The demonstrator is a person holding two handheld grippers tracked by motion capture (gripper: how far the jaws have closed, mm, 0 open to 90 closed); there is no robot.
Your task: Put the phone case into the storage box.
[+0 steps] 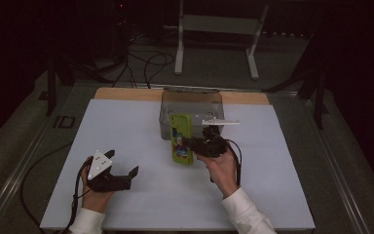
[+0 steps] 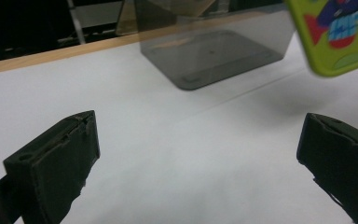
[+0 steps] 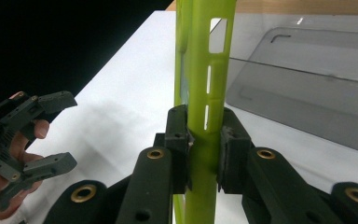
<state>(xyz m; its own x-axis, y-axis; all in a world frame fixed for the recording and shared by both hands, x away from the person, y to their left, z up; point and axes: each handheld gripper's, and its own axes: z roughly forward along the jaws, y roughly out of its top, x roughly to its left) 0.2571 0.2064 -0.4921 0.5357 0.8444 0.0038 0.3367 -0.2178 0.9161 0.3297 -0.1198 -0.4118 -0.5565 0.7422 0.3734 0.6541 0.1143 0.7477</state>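
A lime-green phone case [image 1: 181, 131] with a cartoon figure on it stands upright off the white mat, just in front of the clear box. My right gripper [image 1: 191, 143] is shut on its right edge. In the right gripper view the two black pads pinch the case's thin side wall [image 3: 205, 70], with my right gripper [image 3: 204, 149] clamped low on it. My left gripper [image 1: 122, 162] sits low over the mat at the front left, open and holding nothing. Its view looks between the wide jaws of my left gripper [image 2: 196, 140] at bare mat, with the case's corner [image 2: 335, 32] at the top right.
A clear grey plastic box [image 1: 191, 109] stands on the mat's far side, by the wooden table edge [image 1: 126, 93]. The white mat [image 1: 141, 204] covers most of the table. Cables and a white stand's legs [image 1: 179, 53] lie on the floor beyond.
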